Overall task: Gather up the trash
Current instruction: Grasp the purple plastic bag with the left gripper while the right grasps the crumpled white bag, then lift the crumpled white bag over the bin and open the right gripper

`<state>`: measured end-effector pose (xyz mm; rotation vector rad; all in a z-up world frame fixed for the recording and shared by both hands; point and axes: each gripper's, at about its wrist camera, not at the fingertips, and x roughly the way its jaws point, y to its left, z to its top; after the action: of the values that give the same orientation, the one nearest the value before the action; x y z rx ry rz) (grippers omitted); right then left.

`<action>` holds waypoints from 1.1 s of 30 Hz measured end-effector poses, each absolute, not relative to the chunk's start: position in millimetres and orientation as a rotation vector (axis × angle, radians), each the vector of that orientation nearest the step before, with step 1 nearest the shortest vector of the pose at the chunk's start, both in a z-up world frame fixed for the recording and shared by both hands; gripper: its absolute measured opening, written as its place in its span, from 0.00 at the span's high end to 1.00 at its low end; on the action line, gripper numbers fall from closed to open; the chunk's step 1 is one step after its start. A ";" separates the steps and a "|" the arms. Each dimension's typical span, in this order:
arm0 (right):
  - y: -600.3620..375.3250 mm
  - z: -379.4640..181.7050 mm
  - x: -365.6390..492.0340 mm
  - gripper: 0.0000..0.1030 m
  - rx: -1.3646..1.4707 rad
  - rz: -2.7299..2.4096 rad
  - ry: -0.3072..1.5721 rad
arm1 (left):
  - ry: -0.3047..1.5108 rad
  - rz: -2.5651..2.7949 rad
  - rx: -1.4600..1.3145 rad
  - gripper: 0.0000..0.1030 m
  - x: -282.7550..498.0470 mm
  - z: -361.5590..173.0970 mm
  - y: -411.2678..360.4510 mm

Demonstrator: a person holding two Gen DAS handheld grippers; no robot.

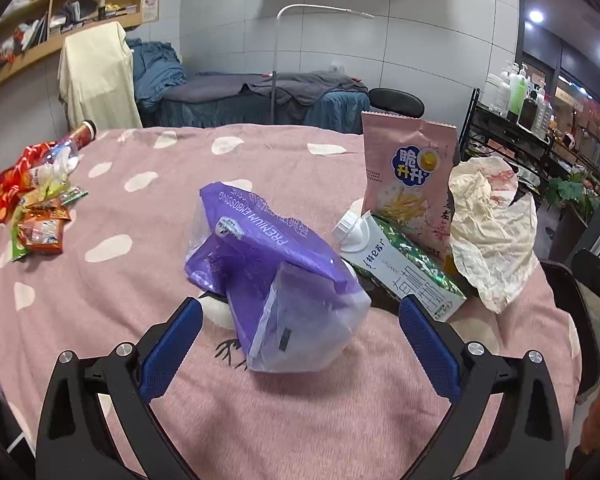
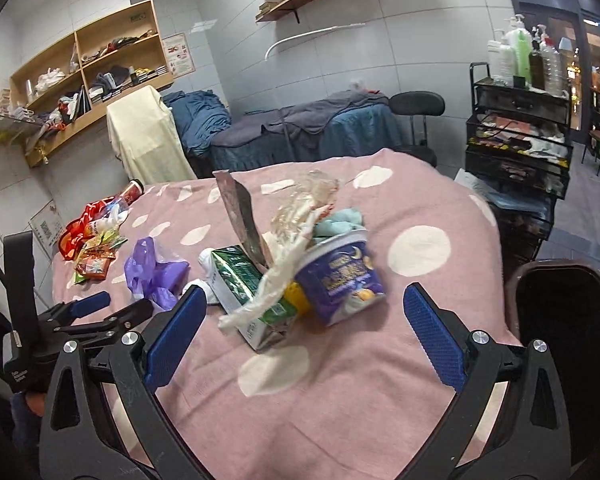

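Note:
A crumpled purple and clear plastic bag lies on the pink spotted blanket, just ahead of my open left gripper, which holds nothing. To its right lie a green and white milk carton, a pink snack bag standing upright and a crumpled paper wrapper. My right gripper is open and bare, close in front of the milk carton, a white plastic glove and a tipped purple cup. The left gripper shows at the left of the right wrist view, near the purple bag.
A heap of red and orange snack wrappers with a bottle sits at the blanket's far left. A dark bin rim stands off the right edge. Behind are a blue-covered bed, wall shelves and a black cart with bottles.

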<state>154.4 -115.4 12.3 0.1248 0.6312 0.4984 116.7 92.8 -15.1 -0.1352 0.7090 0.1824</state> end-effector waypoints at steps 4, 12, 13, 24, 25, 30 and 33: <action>-91.2 4.8 173.3 0.17 0.112 0.525 0.692 | 0.733 0.180 -0.135 0.05 130.3 -22.6 93.0; -62.9 -18.1 213.6 0.58 0.103 0.479 0.776 | 0.772 0.189 -0.207 0.34 136.8 -36.6 110.0; -63.2 -19.7 214.6 0.71 0.103 0.484 0.779 | 0.775 0.185 -0.223 0.36 136.2 -37.0 112.3; -71.0 -2.6 184.0 0.91 0.077 0.547 0.679 | 0.695 0.163 -0.268 0.55 107.0 -22.3 116.9; -73.2 0.6 180.0 0.91 0.075 0.545 0.665 | 0.686 0.160 -0.268 0.55 103.4 -19.4 116.7; -90.4 12.6 163.8 0.91 0.085 0.529 0.615 | 0.638 0.141 -0.271 0.57 89.0 -6.4 115.2; -103.9 17.0 154.9 0.91 0.114 0.528 0.601 | 0.612 0.119 -0.273 0.57 82.2 1.4 111.1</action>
<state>154.9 -103.9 17.0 0.1135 0.6009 0.5275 82.2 111.1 1.4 -0.2728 0.6118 0.1191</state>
